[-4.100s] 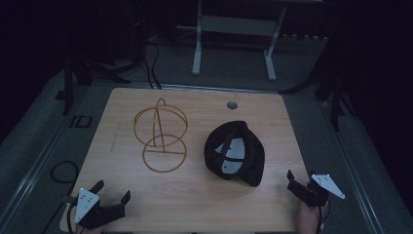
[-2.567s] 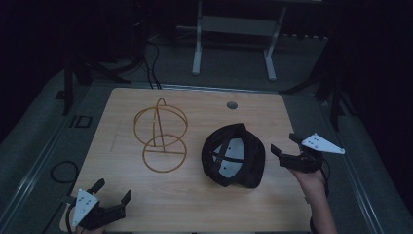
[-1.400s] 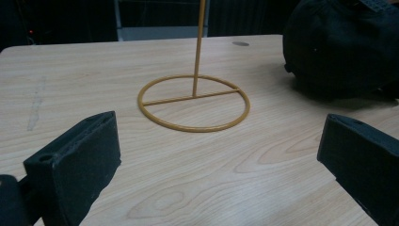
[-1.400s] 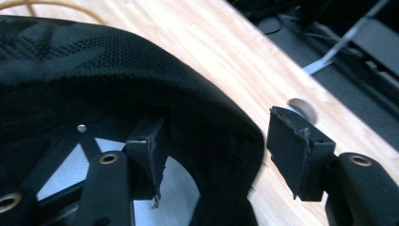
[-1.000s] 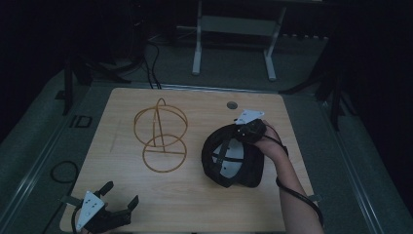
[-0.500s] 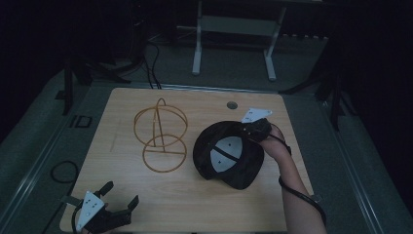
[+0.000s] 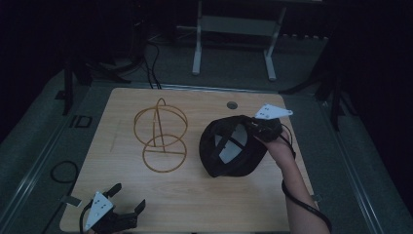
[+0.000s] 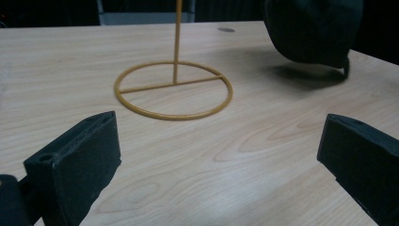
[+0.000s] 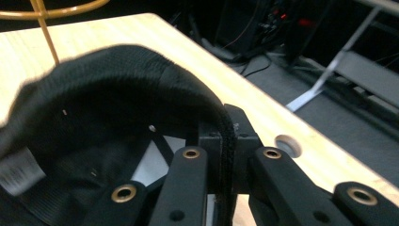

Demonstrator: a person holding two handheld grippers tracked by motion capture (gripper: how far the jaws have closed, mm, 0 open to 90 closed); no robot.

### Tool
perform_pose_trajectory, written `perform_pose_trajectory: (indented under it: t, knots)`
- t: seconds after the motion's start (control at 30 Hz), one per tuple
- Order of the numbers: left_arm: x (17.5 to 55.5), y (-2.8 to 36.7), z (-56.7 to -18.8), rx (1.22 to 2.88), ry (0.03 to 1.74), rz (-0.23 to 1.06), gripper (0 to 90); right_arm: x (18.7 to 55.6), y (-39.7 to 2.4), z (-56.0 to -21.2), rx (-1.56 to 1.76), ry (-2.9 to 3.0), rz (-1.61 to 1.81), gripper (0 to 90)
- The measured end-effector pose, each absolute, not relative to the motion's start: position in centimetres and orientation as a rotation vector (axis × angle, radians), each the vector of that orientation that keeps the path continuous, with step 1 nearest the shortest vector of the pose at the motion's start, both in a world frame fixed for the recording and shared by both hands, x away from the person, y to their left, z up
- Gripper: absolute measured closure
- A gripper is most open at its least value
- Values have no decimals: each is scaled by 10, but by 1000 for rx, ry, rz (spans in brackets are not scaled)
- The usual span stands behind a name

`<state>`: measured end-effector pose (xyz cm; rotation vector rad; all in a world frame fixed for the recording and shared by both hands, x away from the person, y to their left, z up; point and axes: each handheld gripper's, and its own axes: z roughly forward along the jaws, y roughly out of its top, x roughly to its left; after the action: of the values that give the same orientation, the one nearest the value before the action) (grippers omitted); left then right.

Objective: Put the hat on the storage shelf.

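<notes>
The right gripper (image 7: pixel 257 126) had just closed and was clamped on the rim of the black cap (image 7: pixel 233 152), holding it tilted above the table (image 7: pixel 195 195), beside the wire stand (image 7: pixel 159 134). The cap's inner label (image 9: pixel 19 176) was too blurred to read. The left gripper (image 8: pixel 221 169) stood wide open near the table's front edge, holding nothing.

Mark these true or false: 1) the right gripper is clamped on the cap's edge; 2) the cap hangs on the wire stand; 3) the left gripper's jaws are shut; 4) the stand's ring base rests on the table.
1) True: the right gripper pinches the rim of the black cap.
2) False: the cap is beside the wire stand, apart from it.
3) False: the left gripper has its jaws wide apart, holding nothing.
4) True: the ring base lies flat on the table.
</notes>
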<state>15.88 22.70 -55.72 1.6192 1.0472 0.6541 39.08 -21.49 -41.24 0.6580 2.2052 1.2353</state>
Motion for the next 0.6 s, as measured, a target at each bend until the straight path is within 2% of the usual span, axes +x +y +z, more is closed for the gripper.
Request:
perform_pose_trajectory:
  t: [0.17, 0.33, 0.53, 0.6]
  knots:
    - [160, 220, -558, 1616, 1068, 581, 3, 378, -217, -400, 693, 2145, 1256, 871]
    - [161, 197, -559, 1673, 1066, 601, 4, 363, -218, -387, 743, 2057, 1310, 871]
    - [162, 159, -552, 1761, 927, 525, 4, 339, -213, -377, 727, 2005, 1350, 871]
    - [163, 146, -549, 1759, 914, 499, 59, 332, -212, -375, 717, 1990, 1350, 871]
